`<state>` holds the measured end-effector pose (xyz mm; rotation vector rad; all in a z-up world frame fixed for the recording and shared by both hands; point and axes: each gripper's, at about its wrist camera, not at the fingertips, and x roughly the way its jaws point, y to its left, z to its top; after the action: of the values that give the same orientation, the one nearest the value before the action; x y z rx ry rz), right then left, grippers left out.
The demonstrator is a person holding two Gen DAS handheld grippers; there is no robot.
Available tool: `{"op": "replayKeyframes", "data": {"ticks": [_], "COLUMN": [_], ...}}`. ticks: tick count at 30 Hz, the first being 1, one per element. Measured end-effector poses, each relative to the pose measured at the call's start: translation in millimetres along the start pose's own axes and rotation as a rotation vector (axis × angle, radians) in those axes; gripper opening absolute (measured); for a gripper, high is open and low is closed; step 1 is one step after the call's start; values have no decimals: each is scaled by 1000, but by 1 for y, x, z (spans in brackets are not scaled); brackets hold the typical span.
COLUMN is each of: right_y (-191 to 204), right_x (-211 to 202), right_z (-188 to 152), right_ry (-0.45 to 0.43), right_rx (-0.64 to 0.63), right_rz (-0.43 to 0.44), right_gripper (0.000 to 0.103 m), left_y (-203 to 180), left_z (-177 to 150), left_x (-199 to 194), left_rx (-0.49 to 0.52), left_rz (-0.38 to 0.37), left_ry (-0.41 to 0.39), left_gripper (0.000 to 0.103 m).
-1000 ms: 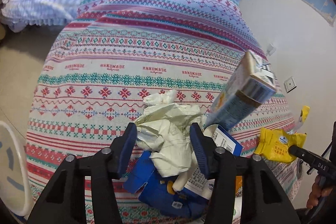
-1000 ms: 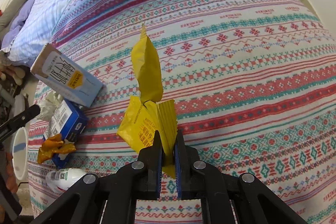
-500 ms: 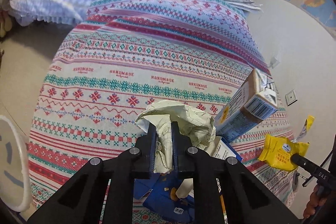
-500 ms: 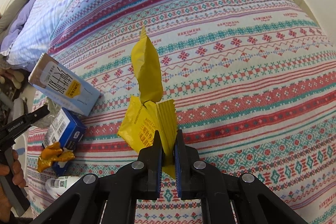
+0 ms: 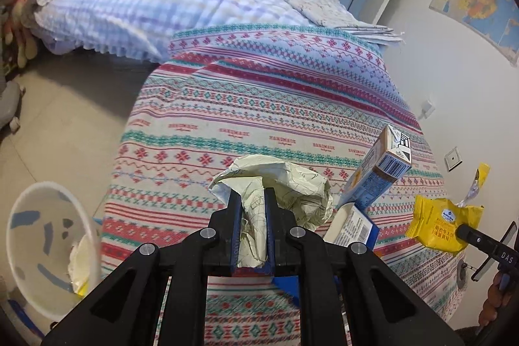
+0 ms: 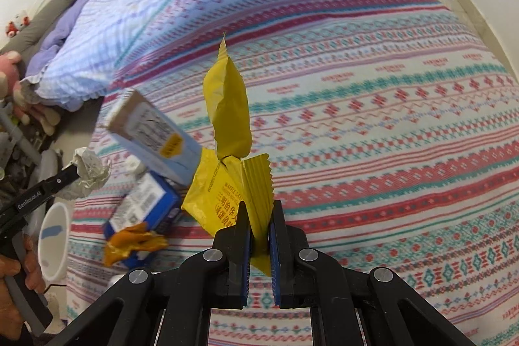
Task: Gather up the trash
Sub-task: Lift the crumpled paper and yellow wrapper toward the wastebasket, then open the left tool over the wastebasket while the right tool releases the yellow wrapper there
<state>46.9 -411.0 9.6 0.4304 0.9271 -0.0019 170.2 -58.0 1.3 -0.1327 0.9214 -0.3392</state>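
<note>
My left gripper point(image 5: 252, 200) is shut on a crumpled pale paper ball point(image 5: 285, 184) and holds it above the patterned bedspread point(image 5: 259, 119). The ball also shows in the right wrist view point(image 6: 89, 172). My right gripper point(image 6: 259, 216) is shut on a yellow snack wrapper point(image 6: 227, 125), which also shows in the left wrist view point(image 5: 438, 226). On the bed lie a tilted carton point(image 5: 379, 174), a blue box point(image 6: 142, 209) and an orange wrapper point(image 6: 129, 244).
A white trash bin point(image 5: 48, 248) with paper inside stands on the floor left of the bed; it also shows in the right wrist view point(image 6: 53, 239). A checked quilt point(image 5: 146, 8) covers the far end. The wall point(image 5: 454, 86) runs along the right.
My left gripper closed on the paper ball and lifted it up and back off the pile. My right gripper keeps holding the yellow wrapper and has risen slightly.
</note>
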Motion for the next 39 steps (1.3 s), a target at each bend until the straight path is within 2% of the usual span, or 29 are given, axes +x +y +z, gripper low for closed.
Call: {"op": "replayKeyframes", "data": {"ticks": [13,27,35,37,38,39], "right_y": [60,133,170,180,183,189], "right_x": [13,44,64,70,72,75], "right_z": [-5,-17,-23,-26,-28,-29], "right_ry": [11,62,92,100,103,108], "right_rx": [-99,-225,-271,-285,-291,-300], "right_rz": [86,172,226,232,233,235], "right_gripper": [8,8,9,9,9,9], "left_y": [67,157,192,202,205,208], "left_z": [-16,-39,-50,-51,-52,-54], "left_x": [-38,-68,-75,-75,-74,-75], "left_rx": [-54,-178,-202,-213,-219,-230], "left_rz": [83,195,313,351,366,387], "left_ry": [-18,-4,15,52,67,71], "left_gripper": [14,14,16,33,58,79]}}
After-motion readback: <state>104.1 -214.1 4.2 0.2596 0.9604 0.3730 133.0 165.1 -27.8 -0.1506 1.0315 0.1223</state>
